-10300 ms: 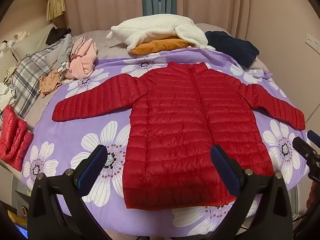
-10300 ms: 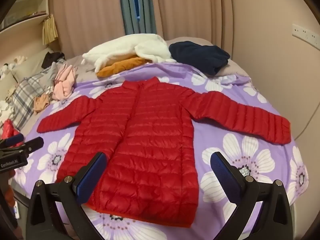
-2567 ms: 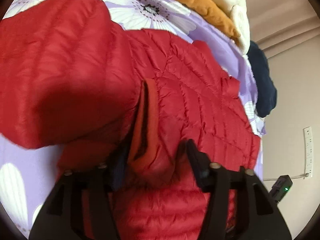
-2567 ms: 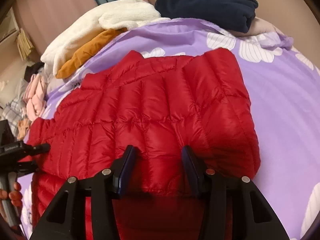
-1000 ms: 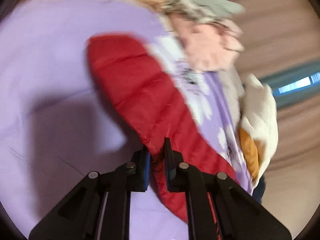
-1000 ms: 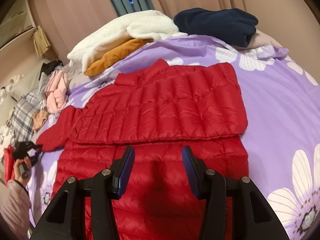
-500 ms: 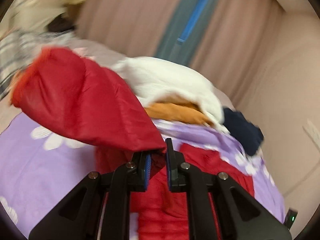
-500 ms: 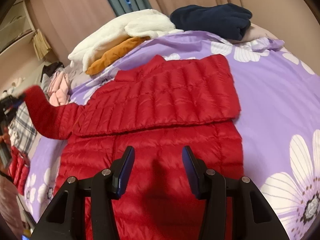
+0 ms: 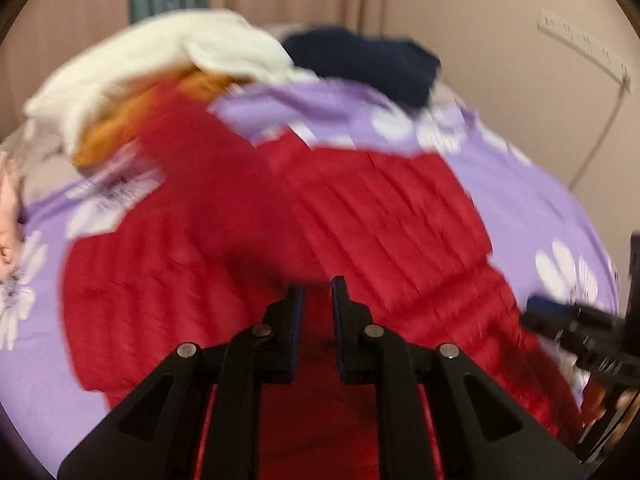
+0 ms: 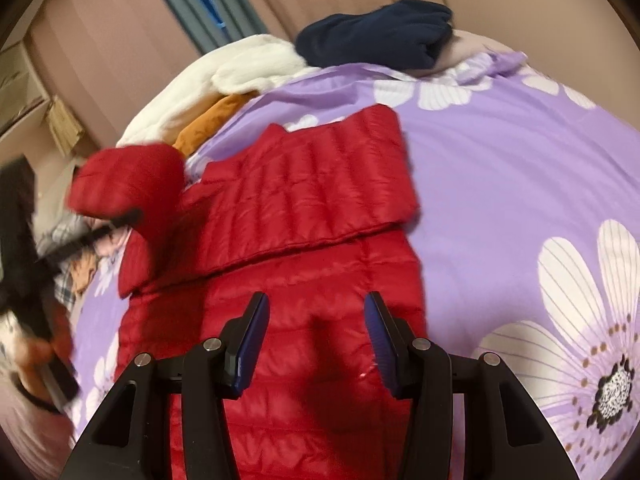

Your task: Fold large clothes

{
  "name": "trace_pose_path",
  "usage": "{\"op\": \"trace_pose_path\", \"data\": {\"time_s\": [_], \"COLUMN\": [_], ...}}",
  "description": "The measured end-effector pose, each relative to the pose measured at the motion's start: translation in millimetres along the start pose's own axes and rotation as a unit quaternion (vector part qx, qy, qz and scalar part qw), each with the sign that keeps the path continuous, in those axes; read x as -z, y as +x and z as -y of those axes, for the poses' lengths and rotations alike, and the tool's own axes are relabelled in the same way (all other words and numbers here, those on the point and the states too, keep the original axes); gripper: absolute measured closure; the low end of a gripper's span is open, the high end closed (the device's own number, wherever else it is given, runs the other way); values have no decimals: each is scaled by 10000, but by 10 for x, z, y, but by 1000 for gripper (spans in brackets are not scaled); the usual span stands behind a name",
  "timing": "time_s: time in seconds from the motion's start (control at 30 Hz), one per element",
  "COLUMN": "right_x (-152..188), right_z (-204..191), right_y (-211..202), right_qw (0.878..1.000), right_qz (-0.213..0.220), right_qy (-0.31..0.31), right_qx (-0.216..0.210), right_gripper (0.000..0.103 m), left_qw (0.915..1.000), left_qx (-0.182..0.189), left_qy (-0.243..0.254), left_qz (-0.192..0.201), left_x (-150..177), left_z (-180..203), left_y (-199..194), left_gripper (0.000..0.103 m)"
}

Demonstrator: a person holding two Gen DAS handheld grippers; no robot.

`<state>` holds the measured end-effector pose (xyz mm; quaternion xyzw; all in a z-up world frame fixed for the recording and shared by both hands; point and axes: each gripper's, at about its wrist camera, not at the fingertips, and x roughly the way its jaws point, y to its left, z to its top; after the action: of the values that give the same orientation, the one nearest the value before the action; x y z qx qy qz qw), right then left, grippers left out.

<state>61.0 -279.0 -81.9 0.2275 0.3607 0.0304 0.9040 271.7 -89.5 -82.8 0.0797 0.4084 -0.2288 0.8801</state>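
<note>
Item: red puffer jacket, laid flat on the bed (purple floral cover), its right sleeve already folded across the chest. Step in hand: the left sleeve is pinched in the pressed-together left tongs and carried over the body. Next move judged: lowering and release across the chest. Right tongs are held spread, empty, above the hem. The lifted sleeve is shown clearly in the right view; the left view is blurred.
</note>
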Motion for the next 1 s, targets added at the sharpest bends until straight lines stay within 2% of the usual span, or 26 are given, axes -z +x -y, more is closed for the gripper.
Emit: {"op": "trace_pose_path", "data": {"time_s": [0.07,0.13,0.23,0.3,0.37,0.5,0.77,0.8,0.83,0.87,0.9,0.93,1.0], "right_x": [-19,-41,-115,-209,-312,-499,-703,-704,-708,-708,-700,-703,-700], "right_z": [82,146,181,196,195,147,-19,-34,-52,-86,-128,-165,-206], "right_y": [-14,-23,-1,60,138,366,989,1032,1048,1039,984,929,651], "right_qw": [9998,9993,9983,9972,9957,9917,9881,9875,9874,9889,9909,9918,9922], "right_qz": [11,27,35,25,24,-25,-413,-460,-468,-412,-324,-225,115], "right_qy": [186,353,503,617,730,910,1136,1133,1091,1023,900,801,666], "right_qx": [-61,-120,-282,-420,-576,-905,-950,-998,-1043,-993,-952,-973,-1048], "right_gripper": [54,49,49,47,45,43,43,46,73,83,85,92,92], "left_qw": [9993,9982,9974,9966,9952,9895,9717,9690,9671,9654,9639,9629,9617], "left_qx": [174,355,448,470,474,337,-32,-76,-114,-144,-169,-187,-199], "left_qy": [-2,-137,-347,-569,-812,-1401,-2358,-2466,-2539,-2600,-2655,-2688,-2723], "left_qz": [-337,-473,-446,-368,-278,-122,168,155,135,125,136,153,223], "left_x": [57,110,160,196,260,448,903,946,974,999,1012,1018,1015], "left_z": [29,41,-74,-183,-304,-635,-1171,-1234,-1279,-1316,-1354,-1381,-1412], "left_y": [171,248,165,105,22,-201,-617,-638,-646,-660,-675,-689,-721], "left_gripper": [84,81,74,58,54,50,44,44,44,44,44,44,44]}}
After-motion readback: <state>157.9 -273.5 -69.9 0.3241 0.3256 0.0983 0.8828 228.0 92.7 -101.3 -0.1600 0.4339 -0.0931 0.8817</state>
